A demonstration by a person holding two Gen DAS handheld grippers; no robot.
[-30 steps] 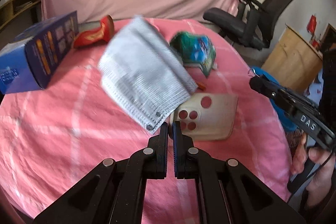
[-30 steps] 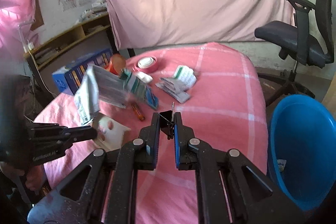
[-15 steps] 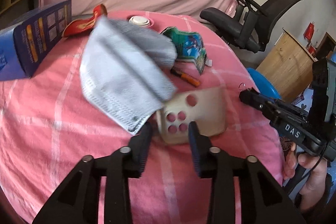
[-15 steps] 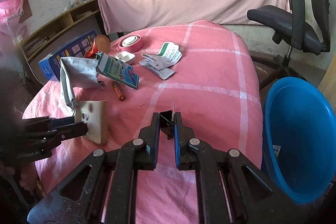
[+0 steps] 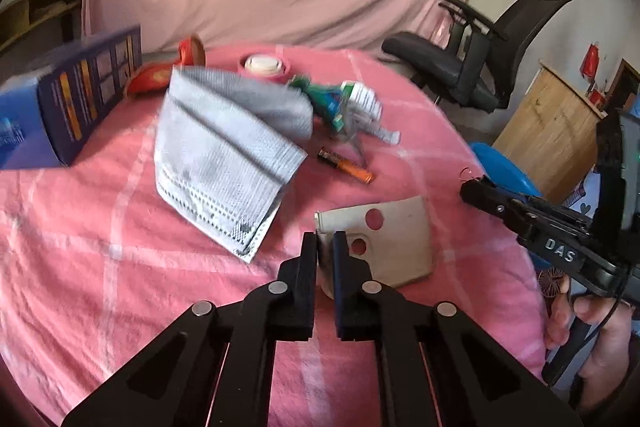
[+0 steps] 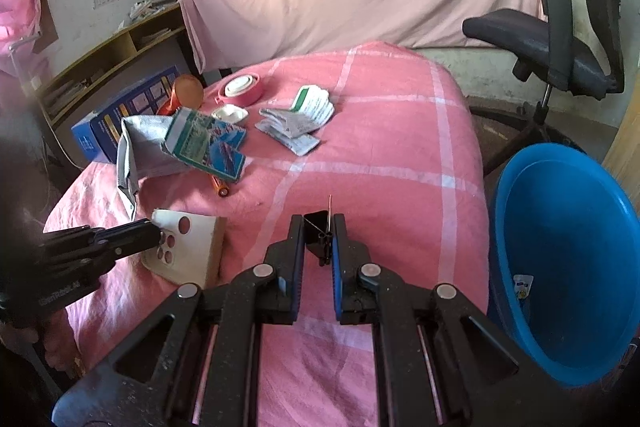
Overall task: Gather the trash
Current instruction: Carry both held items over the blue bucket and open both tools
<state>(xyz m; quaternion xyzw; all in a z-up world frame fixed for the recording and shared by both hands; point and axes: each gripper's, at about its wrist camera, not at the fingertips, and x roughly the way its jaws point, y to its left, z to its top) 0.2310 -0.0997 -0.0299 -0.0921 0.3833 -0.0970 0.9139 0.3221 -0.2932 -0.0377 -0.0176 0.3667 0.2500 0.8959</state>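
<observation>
Beige flat phone case with round holes, smooth plastic: we note our left gripper has just closed, clamping its corner after releasing the grey woven pouch; right gripper grips a black binder clip.

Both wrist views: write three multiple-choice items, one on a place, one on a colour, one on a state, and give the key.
1. Where is the blue basin? A beside the table, off it; B on the table; C in a gripper.
2. What colour is the battery? A green; B white; C orange and black.
3. How does the left gripper stand? A wide open; B shut on the phone case; C shut on nothing.

Key: A, the basin's rim stands past the table's edge. C, the battery has an orange body and a black end. B, the jaws have just been closing and pinch the phone case's corner between them.
</observation>
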